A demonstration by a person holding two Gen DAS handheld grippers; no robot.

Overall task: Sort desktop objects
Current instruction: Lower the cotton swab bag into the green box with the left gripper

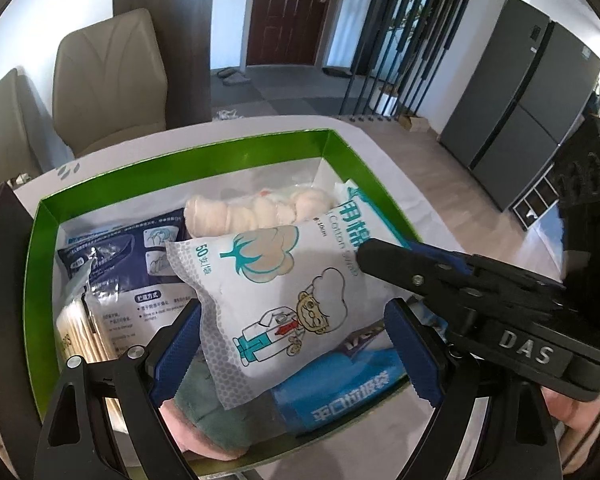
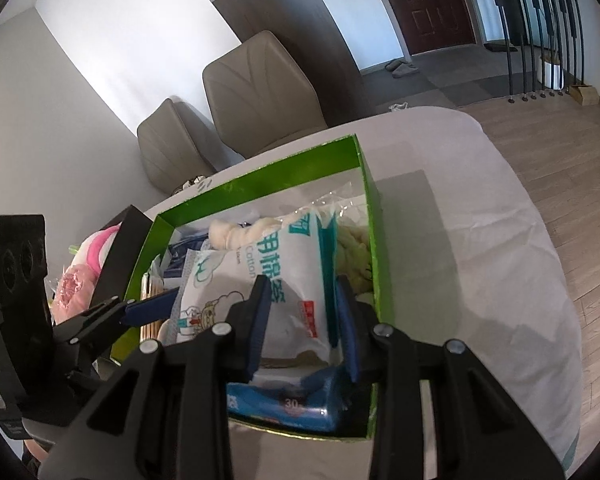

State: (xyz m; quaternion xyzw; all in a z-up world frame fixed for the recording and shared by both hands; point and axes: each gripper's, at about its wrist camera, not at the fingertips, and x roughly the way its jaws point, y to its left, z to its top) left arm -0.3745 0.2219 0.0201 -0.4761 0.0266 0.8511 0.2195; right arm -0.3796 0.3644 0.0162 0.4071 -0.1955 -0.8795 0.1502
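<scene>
Nearest in the left wrist view, the left hand-held gripper (image 1: 296, 344) is seen spread wide, its blue pads standing on either side of the lower end of the white cotton-swab packet (image 1: 284, 292) without pressing it. In the right wrist view, the right hand-held gripper (image 2: 304, 320) is narrowed about the packet's other end; whether the pads actually pinch it cannot be told. The packet is lying tilted on top of the other goods inside the green box (image 1: 188, 152): a blue pack (image 1: 340, 396) and a folded cloth (image 1: 204, 412) beneath, a dark leaflet pouch (image 1: 128, 264) and a bundle of wooden sticks (image 1: 80, 336) beside, a pale gauze roll (image 1: 256, 212) behind. The packet is judged to be in the placing step. Next, a release and a clean withdrawal upward are called for. Beyond, the bench (image 2: 480, 240) and beige chairs (image 1: 108, 76) are seen.
</scene>
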